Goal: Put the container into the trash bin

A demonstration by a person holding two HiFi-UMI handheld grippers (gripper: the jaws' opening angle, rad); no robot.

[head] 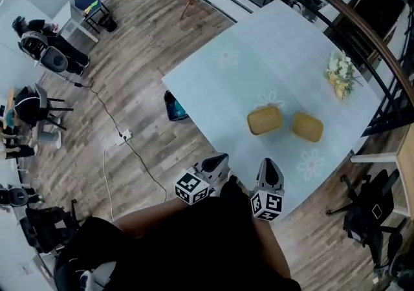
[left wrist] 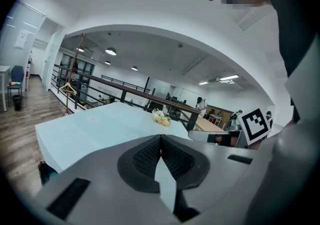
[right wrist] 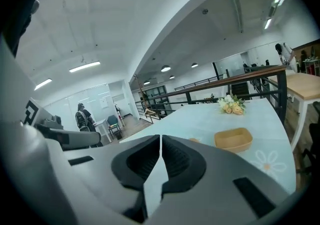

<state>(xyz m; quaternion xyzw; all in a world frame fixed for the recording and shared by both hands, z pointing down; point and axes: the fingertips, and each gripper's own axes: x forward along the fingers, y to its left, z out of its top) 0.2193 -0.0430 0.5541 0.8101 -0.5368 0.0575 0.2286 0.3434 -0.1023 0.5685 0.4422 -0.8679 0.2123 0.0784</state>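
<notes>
We are standing at the near edge of a table [head: 259, 57] covered in a pale blue cloth printed with faint daisies. Two tan containers sit on it, well right of centre and close together but apart: the left container [head: 264, 119] and the right container [head: 306, 126], both open side up as far as we can tell. Both are out ahead of the grippers; neither is touched. A small bunch of pale flowers [head: 339, 75] lies near the far right edge, beyond the containers. The trash bin [head: 174, 107], dark with a teal lining, stands on the wood floor just beside the table's left edge, well apart from both containers. The left gripper [head: 221, 156] hangs over the near table edge, its marker cube toward us; its own view shows the ribbed pads pressed together with nothing between them, and the table top and flowers [left wrist: 161, 118] beyond. The right gripper [head: 269, 164] sits just beside it to the right, also at the near edge. Its view shows its pads likewise pressed together and empty, with one container [right wrist: 233, 139] ahead and to the right on the cloth and the flowers [right wrist: 230, 105] farther off. A dark railing [head: 362, 24] runs past the table's far side, and an office chair [head: 369, 218] stands on the floor at the near right.
</notes>
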